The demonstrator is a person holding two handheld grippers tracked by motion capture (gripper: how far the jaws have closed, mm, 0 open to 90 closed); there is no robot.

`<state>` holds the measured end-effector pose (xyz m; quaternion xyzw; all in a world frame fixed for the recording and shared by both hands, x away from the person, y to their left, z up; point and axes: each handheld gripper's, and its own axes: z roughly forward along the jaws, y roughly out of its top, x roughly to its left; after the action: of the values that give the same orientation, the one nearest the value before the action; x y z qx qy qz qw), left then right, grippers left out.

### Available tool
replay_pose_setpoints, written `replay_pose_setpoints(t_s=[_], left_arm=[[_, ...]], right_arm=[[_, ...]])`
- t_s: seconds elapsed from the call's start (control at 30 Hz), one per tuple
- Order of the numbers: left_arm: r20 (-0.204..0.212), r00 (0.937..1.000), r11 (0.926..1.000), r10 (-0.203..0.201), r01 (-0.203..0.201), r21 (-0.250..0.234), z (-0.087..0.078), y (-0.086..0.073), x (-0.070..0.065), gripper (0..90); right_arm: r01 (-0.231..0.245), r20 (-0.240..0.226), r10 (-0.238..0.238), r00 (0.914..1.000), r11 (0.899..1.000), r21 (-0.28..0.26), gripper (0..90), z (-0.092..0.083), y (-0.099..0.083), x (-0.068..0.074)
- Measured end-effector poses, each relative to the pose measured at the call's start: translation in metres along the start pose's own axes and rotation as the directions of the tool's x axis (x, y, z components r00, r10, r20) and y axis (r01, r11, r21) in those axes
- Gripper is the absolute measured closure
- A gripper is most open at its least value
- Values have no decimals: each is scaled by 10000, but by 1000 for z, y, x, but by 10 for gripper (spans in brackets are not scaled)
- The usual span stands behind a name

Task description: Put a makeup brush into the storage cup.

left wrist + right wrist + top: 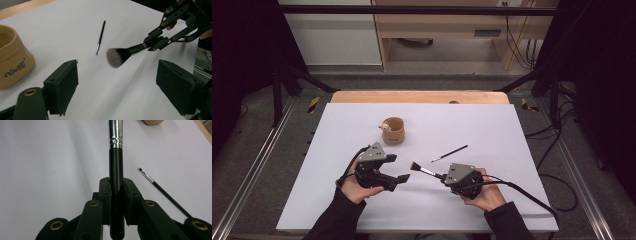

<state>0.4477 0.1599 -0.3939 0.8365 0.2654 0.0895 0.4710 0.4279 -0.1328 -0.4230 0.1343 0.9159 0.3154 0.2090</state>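
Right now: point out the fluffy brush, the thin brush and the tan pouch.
fluffy brush (pixel 117 57), left gripper view, on the bristle head.
thin brush (pixel 101 36), left gripper view, on the middle of its black handle.
tan pouch (pixel 394 131), high view, on its front wall.

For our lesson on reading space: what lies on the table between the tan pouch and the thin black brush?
Nothing: in the high view the white table sheet is bare between the tan pouch and the thin black brush. The left gripper view shows the same.
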Motion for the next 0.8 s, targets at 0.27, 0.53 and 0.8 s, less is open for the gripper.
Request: replay_pose_setpoints(t_s=[0.27,0.53,0.8], left_arm=[[-353,9987,9981,-380,362,-501,-1,-12,-2,155],[-569,9961,9932,-680,622,-987,-1,-20,-4,152],[-564,9931,9865,-1027,945,-1334,2,-24,-6,152]], right_arm=[[-636,160,642,9978,9973,-363,792,-3,-5,-1],[-1030,229,1045,9943,9930,-581,792,-6,-6,-2],[-1499,90,1521,9883,9815,-1194,792,-7,-4,-1]])
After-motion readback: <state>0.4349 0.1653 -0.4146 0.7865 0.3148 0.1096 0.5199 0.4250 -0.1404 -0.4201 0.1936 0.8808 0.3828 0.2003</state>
